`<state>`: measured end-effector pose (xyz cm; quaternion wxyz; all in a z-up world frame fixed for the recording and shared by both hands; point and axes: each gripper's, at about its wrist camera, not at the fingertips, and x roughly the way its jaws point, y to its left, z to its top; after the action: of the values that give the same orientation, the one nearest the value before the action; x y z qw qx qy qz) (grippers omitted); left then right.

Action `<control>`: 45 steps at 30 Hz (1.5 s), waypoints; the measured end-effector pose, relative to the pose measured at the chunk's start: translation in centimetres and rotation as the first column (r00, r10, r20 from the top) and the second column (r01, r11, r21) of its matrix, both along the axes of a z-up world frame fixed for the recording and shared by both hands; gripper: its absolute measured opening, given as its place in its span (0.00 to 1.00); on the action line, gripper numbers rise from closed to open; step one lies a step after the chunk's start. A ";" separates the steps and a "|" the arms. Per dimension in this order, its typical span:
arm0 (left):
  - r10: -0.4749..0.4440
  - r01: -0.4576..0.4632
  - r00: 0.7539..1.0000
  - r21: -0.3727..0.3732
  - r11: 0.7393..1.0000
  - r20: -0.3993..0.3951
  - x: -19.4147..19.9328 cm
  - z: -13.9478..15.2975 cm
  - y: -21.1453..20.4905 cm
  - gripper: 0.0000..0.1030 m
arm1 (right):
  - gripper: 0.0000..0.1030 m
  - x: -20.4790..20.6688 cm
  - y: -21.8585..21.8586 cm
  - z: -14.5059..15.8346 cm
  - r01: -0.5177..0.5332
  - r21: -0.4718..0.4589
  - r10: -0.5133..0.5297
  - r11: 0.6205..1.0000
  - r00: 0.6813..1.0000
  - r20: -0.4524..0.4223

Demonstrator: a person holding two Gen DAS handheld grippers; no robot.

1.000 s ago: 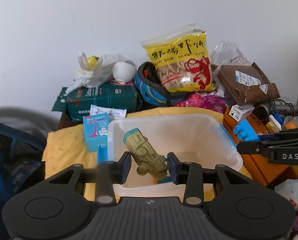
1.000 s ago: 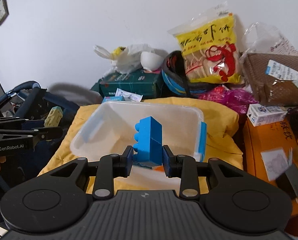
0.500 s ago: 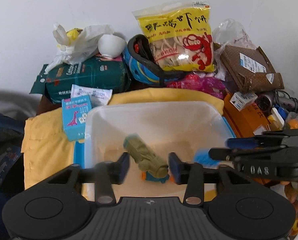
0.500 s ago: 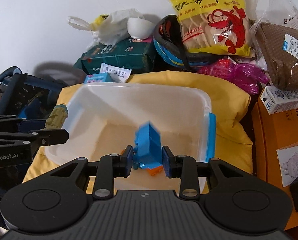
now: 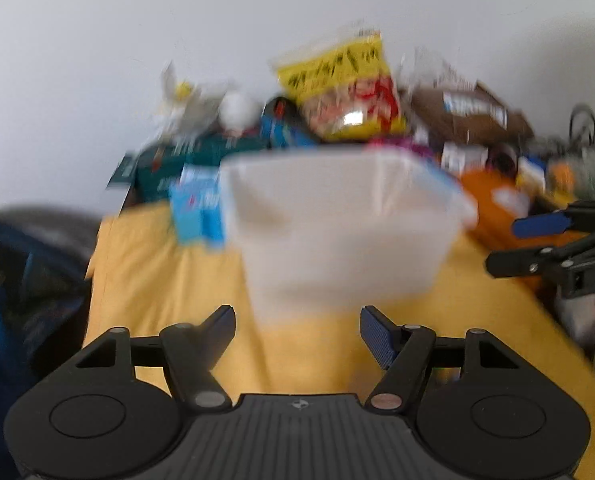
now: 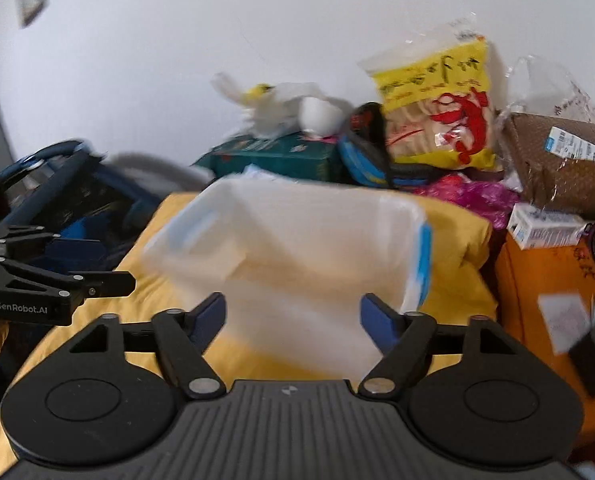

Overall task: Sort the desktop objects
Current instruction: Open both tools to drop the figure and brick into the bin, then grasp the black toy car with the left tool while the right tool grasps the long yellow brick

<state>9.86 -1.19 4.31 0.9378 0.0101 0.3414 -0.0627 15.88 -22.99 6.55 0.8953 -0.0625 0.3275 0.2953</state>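
Observation:
A translucent white plastic tub (image 5: 337, 236) stands on a yellow cloth (image 5: 169, 280); it also shows in the right wrist view (image 6: 297, 248). Both views are blurred and the tub's inside is hidden. My left gripper (image 5: 297, 332) is open and empty, just in front of the tub's near wall. My right gripper (image 6: 291, 320) is open and empty, also in front of the tub. The right gripper appears at the right edge of the left wrist view (image 5: 553, 240); the left gripper appears at the left edge of the right wrist view (image 6: 57, 284).
Behind the tub lie a yellow snack bag (image 6: 437, 108), a green box (image 6: 273, 156), a brown parcel (image 6: 565, 160) and a pink bag (image 6: 469, 196). A small blue box (image 5: 197, 208) stands left of the tub. An orange box (image 6: 549, 276) is at right, dark bags (image 6: 57, 196) at left.
Both grippers have opened and pulled back and down out of the tub. The olive toy and the blue block are no longer between the fingers or in sight.

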 end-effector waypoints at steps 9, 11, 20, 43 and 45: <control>-0.062 0.065 0.987 0.013 0.998 -0.151 -6.3 -7.7 -0.8 0.70 | 0.81 -7.0 -1.0 -9.7 -0.022 -0.143 0.000 0.989 0.988 -0.156; -0.058 0.065 0.985 0.039 0.997 -0.161 -6.3 -8.5 -1.0 0.70 | 0.81 -7.5 -0.6 -10.4 -0.044 -0.169 0.017 0.985 0.987 -0.160; -0.189 0.201 0.973 0.081 0.976 -0.133 -6.7 -9.8 -3.5 0.68 | 0.78 -7.6 -0.4 -12.3 -0.038 -0.196 -0.001 0.980 0.981 -0.194; -0.204 0.216 0.964 0.056 0.975 -0.172 -6.1 -10.4 -3.5 0.28 | 0.53 -6.6 -1.1 -12.6 -0.034 -0.160 -0.004 0.987 0.973 -0.231; -0.199 0.210 0.965 0.049 0.977 -0.171 -6.4 -10.3 -3.4 0.28 | 0.53 -6.8 -1.2 -12.4 -0.033 -0.153 -0.002 0.988 0.975 -0.223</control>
<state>3.51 -4.59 -5.97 0.8940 0.0711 0.4168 -0.1484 9.10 -24.18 -5.82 0.8430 -0.1015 0.4472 0.2811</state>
